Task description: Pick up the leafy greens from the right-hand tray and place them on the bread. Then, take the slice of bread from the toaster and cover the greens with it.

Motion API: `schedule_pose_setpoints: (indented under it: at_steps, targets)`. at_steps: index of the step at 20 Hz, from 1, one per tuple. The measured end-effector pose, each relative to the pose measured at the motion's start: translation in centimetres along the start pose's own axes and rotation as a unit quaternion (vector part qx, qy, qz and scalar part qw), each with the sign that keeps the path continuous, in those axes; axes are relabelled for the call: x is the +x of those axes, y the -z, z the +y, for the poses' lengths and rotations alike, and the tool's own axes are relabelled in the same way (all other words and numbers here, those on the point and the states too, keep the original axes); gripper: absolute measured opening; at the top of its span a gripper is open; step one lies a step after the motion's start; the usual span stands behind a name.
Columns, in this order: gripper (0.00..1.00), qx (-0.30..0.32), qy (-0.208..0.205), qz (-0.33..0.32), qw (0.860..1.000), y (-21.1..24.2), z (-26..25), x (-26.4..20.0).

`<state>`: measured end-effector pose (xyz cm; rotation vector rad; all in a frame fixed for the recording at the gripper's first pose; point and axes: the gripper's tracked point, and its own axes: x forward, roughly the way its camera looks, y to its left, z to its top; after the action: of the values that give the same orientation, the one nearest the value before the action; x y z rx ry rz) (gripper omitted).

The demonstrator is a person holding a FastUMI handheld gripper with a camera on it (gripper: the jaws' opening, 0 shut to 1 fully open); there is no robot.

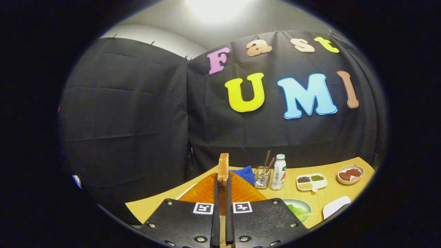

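My gripper (222, 184) is shut on a slice of toasted bread (223, 167), which stands on edge between the two black fingers and sticks up above their tips. I hold it over an orange ribbed mat (241, 193) on the wooden table (330, 198). Just to the right of my fingers, a pale green plate (303, 205) carries leafy greens (298, 210), partly hidden by the gripper's body. Whether bread lies under the greens I cannot tell.
Beyond the mat lie a blue cloth (246, 174), a glass holder with sticks (262, 177) and a white bottle (278, 172). Further right are a divided white dish of beans (311, 182), a bowl of red food (350, 174) and a white tray (336, 205).
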<state>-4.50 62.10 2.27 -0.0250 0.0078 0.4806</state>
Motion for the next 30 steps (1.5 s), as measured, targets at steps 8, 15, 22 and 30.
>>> schedule_pose_setpoints:
  at_steps: [8,15,22,30]
  targets:
    - [0.07,0.000,0.042,0.036,0.998,2.5,-5.6,-1.9]
    - [0.06,0.017,0.076,0.055,0.995,5.0,-10.2,-1.3]
    - [0.07,0.021,0.091,0.070,0.993,6.9,-11.8,-0.7]
    - [0.07,0.039,0.084,0.082,0.992,9.8,-12.0,0.9]
